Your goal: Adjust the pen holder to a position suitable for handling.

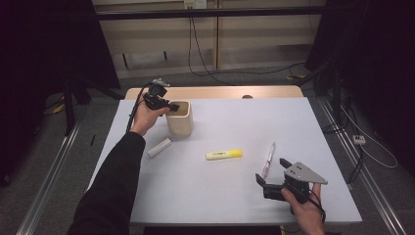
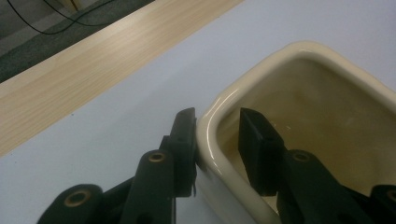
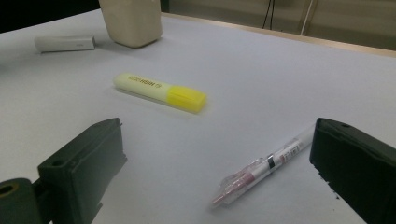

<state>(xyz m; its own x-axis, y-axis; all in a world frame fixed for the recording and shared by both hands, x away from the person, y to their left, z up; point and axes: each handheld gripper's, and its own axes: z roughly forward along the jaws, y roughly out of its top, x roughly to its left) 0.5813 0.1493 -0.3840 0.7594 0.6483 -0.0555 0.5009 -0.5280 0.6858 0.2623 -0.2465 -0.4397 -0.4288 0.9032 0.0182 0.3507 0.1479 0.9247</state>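
High view, far-left part of the table: the left gripper [image 1: 169, 105] sits at the near-left rim of the cream cup [image 1: 180, 122], held in the person's left hand [image 1: 145, 117].
High view, cup: upright, near the far edge of the table [image 1: 235, 196], toward its left side.
High view, near the left edge: a white eraser [image 1: 159, 147] lies flat, just nearer than the cup and apart from it.
High view, middle of the table: a yellow highlighter [image 1: 224, 154] lies flat; a pink pen [image 1: 268, 158] lies to its right, well apart from it.
High view, near-right corner: the right gripper [image 1: 274, 176] is held in the right hand [image 1: 307, 205], jaws spread, with the pen just beyond it.
Left gripper view: one jaw is outside the cup [image 2: 299, 121] wall and touches it; the other is inside the cup, with a gap to the wall, so the rim is straddled, not pinched.
Right gripper view: jaws wide apart, holding nothing; the pen [image 3: 264, 165] lies on the table between them, the highlighter [image 3: 159, 92] farther off, the eraser [image 3: 64, 43] and cup [image 3: 131, 21] beyond.
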